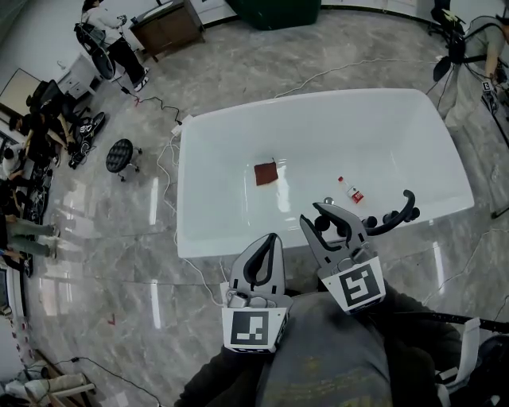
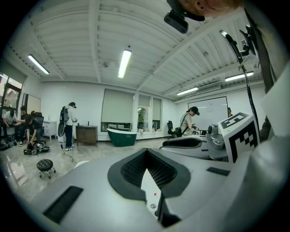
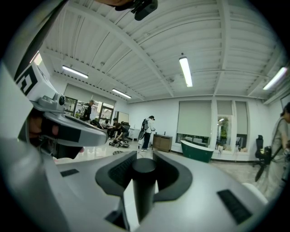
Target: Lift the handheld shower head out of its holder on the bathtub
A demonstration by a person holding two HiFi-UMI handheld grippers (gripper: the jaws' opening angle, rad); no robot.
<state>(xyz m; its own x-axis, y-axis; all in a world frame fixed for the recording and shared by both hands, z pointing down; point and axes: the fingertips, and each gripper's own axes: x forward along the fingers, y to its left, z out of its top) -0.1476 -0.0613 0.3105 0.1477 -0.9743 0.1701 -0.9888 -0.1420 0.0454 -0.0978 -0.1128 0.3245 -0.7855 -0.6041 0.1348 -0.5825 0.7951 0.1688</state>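
A white bathtub [image 1: 208,243] lies below me in the head view. The black handheld shower head [image 1: 398,215] curves out to the right over the tub's near rim. My right gripper [image 1: 330,216] is shut on its handle. In the right gripper view the handle [image 3: 144,190] stands as a black cylinder between the two pads of the right gripper [image 3: 144,159]. The holder is hidden behind the gripper. My left gripper [image 1: 272,238] hangs beside it at the near rim, shut and empty; in its own view the left gripper [image 2: 146,151] has its tips together.
A red-brown cloth [image 1: 266,172] and a small bottle [image 1: 351,190] lie inside the tub. A black stool [image 1: 122,154], floor cables [image 1: 163,151] and several people stand at the left. A dark green tub [image 1: 274,12] stands at the far side.
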